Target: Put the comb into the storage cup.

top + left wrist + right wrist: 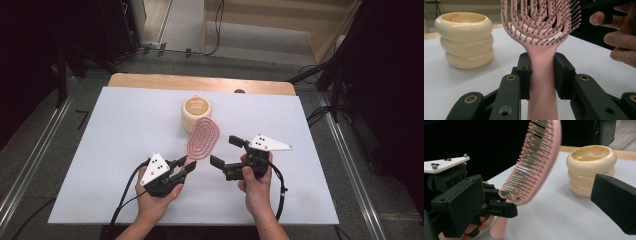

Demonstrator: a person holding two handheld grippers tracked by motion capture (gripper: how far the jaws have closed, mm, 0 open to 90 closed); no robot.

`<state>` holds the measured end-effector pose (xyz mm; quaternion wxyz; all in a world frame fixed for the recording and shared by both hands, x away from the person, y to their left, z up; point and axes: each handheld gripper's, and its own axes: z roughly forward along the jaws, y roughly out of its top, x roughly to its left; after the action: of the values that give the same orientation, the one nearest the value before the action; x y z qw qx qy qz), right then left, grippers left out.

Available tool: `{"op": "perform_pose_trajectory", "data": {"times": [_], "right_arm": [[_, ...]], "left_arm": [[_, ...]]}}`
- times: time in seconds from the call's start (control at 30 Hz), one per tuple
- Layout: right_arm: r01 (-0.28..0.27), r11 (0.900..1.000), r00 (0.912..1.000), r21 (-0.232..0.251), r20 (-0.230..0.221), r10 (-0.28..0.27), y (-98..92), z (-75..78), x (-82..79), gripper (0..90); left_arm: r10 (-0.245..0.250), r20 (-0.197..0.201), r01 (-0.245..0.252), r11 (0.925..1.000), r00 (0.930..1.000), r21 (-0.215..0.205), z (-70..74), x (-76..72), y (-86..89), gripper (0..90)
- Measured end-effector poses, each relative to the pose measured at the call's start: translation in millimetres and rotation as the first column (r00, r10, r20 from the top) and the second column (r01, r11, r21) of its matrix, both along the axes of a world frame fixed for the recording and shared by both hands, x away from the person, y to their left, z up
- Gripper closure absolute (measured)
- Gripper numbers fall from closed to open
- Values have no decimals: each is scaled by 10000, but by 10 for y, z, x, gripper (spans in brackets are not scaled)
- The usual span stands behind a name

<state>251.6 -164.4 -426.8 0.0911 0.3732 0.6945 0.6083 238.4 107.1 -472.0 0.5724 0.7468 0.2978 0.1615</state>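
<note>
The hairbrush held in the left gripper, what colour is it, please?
Pink hairbrush, with greyish bristles; the left gripper view shows it best.

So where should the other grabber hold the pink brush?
Probably the brush by the rim of its oval head, coming from the right gripper's own side. The left gripper already clamps the narrow handle, and the bristles leave no flat spot.

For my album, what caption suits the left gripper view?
Left gripper clamps a pink hairbrush beside a cream ringed pot.
</note>
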Motion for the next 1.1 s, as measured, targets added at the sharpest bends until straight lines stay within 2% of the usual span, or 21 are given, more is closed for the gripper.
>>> {"op": "perform_pose_trajectory", "data": {"times": [0.47, 0.73, 0.77, 0.8, 0.83, 0.87, 1.1], "right_arm": [[-706, 9962, 9967, 509, -369, 726, 100, -30, 13, 0], [-743, 9947, 9939, 713, -765, 798, 113, -60, 35, 0], [-744, 9945, 9938, 741, -772, 801, 112, -66, 37, 53], [-575, 9953, 9947, 780, -806, 638, 104, -71, 33, 142], [-458, 9951, 9952, 873, -822, 530, 97, -78, 35, 153], [-574, 9930, 9939, 1030, -881, 666, 87, -88, 46, 159], [-378, 9933, 9912, 1087, -1218, 511, 91, -100, 58, 258]], "left_arm": [[-214, 187, 210, 9996, 9996, 177, -60, -80, -120, 702], [-245, 281, 239, 9994, 9993, 236, -72, -105, -145, 702], [-265, 280, 259, 9994, 9993, 226, -73, -108, -148, 702], [-279, 297, 272, 9994, 9992, 236, -74, -110, -151, 702], [-264, 295, 255, 9992, 9992, 294, -74, -116, -157, 702], [-304, 292, 295, 9991, 9991, 306, -76, -117, -158, 702], [-374, 324, 362, 9987, 9988, 370, -93, -128, -182, 702]]}}
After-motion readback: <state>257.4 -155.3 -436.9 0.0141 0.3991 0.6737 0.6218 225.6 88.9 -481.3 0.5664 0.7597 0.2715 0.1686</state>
